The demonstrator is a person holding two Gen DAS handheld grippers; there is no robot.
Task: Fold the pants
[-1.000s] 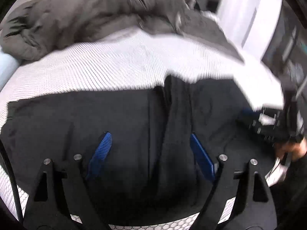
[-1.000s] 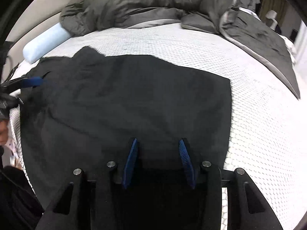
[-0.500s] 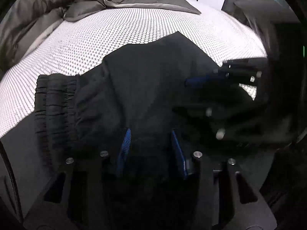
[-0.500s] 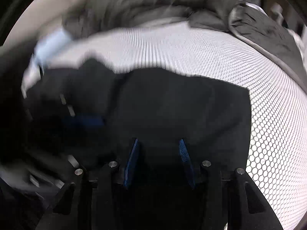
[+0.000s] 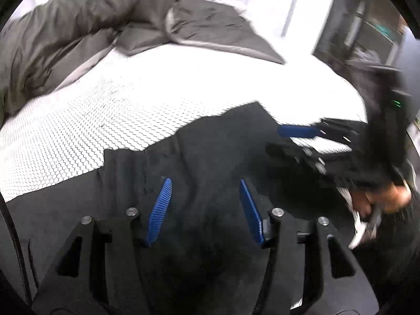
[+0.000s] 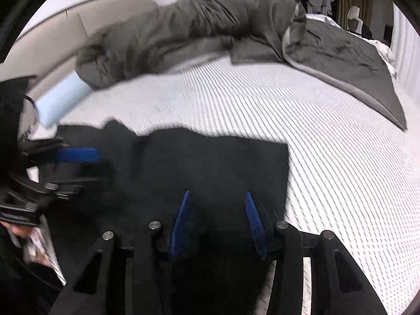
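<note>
On the bed, white honeycomb-textured cover, black pants lie spread at the near edge. Left gripper hovers over the dark cloth, jaws wide apart, nothing between them. Right gripper likewise spread over the pants, holding nothing. Grey duvet is bunched along the far side, a pale blue roll beside it. Shelving blurs off to the right.

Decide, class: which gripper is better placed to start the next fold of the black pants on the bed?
Probably the right gripper: its open fingers sit over the black pants near a free straight edge. The left gripper, also open, hovers mid-fabric, away from any edge.
</note>
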